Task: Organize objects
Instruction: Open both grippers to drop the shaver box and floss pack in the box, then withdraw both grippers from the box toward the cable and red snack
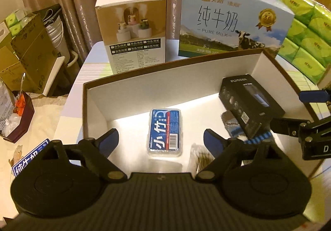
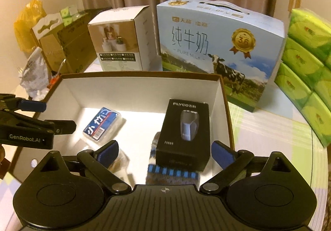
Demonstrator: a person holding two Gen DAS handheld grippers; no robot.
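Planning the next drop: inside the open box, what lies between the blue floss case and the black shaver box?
Mostly bare white floor between floss case and shaver box; a striped sock pokes out nearer the camera. Clearest in the right wrist view.

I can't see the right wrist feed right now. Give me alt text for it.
The right gripper hangs open and empty above an open white-lined cardboard box holding a black FLYCO carton, a blue-labelled clear plastic case and a striped knitted sock. The left gripper, also open, enters from the left edge. Behind stands a pale-blue milk carton.
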